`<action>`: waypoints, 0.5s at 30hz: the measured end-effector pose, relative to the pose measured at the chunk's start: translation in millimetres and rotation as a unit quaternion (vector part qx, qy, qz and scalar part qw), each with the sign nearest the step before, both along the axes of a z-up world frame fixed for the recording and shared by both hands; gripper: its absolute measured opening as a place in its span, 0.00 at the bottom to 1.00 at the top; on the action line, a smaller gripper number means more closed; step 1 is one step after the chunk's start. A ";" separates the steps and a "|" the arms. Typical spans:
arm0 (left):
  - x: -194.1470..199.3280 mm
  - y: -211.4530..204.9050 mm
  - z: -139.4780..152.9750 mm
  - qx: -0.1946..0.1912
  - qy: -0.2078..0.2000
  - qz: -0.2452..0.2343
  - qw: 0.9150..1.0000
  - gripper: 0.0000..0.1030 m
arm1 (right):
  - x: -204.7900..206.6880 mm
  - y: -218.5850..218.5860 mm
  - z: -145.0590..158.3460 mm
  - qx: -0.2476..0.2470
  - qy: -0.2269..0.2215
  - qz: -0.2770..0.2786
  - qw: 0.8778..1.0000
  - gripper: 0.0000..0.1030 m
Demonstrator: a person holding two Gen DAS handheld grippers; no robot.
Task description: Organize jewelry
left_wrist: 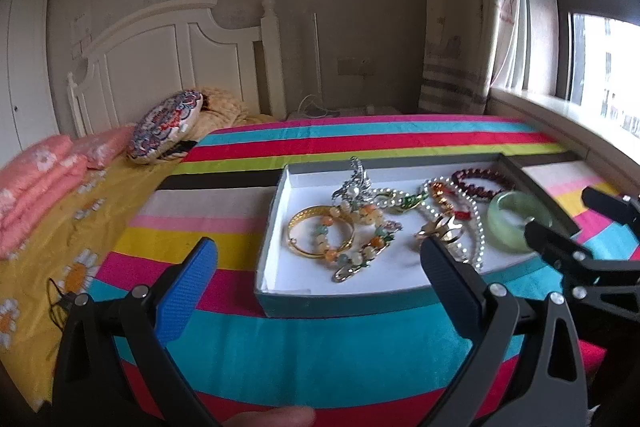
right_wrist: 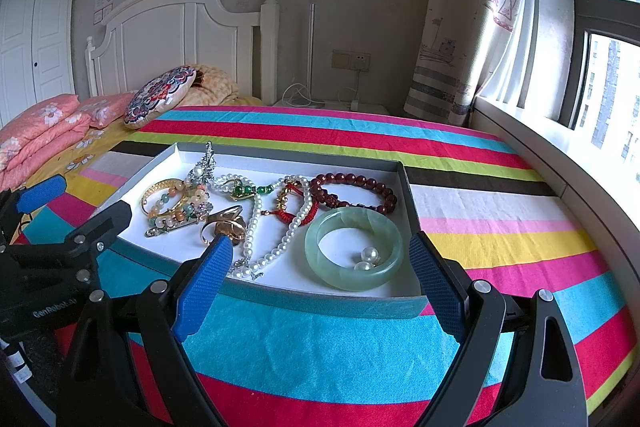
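Note:
A shallow box (left_wrist: pixel 340 301) (right_wrist: pixel 320 303) with a white floor sits on the striped cloth and holds jumbled jewelry. In it lie a green jade bangle (right_wrist: pixel 354 253) (left_wrist: pixel 516 223) with two pearl earrings (right_wrist: pixel 368 259) inside, a dark red bead bracelet (right_wrist: pixel 354 193), a pearl necklace (right_wrist: pixel 276 247), a gold bangle (left_wrist: pixel 320 233) (right_wrist: pixel 160 195) and a silver brooch (left_wrist: pixel 356 179). My left gripper (left_wrist: pixel 320 267) is open and empty before the box's near left side. My right gripper (right_wrist: pixel 324 259) is open and empty at the box's near edge, in front of the jade bangle.
The striped cloth (right_wrist: pixel 500 227) covers a bed. Pink folded quilts (right_wrist: pixel 40 135) and a round patterned cushion (right_wrist: pixel 160 95) lie at the back left before the white headboard (right_wrist: pixel 180 39). A window sill (right_wrist: pixel 560 155) runs along the right.

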State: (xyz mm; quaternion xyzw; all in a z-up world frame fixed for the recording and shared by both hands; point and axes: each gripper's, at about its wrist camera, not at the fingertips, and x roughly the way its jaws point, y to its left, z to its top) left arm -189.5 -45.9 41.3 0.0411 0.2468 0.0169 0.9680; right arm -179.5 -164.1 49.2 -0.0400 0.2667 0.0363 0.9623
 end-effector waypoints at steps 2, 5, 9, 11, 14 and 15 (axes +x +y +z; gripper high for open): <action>1.5 -0.1 -1.2 0.011 0.004 0.001 1.000 0.98 | 0.0 2.4 -1.0 0.000 0.002 0.001 1.000 0.84; -0.6 8.3 0.6 0.006 -0.003 0.014 1.000 0.98 | 0.2 2.4 -2.3 0.003 0.003 0.004 1.000 0.84; 7.0 23.3 -3.2 -0.041 0.093 -0.016 0.995 0.98 | -0.9 -0.5 -2.4 0.011 0.050 0.026 0.998 0.84; 10.7 29.5 -10.8 -0.056 0.164 -0.032 0.984 0.98 | -10.4 1.9 -3.4 0.006 0.089 0.052 0.995 0.84; 17.3 39.8 -26.2 -0.079 0.239 -0.032 0.967 0.98 | -14.1 5.6 -9.8 0.009 0.135 0.080 0.988 0.84; 23.8 42.0 -30.7 -0.082 0.254 -0.029 0.963 0.97 | -7.9 8.5 -14.9 0.004 0.155 0.083 0.984 0.84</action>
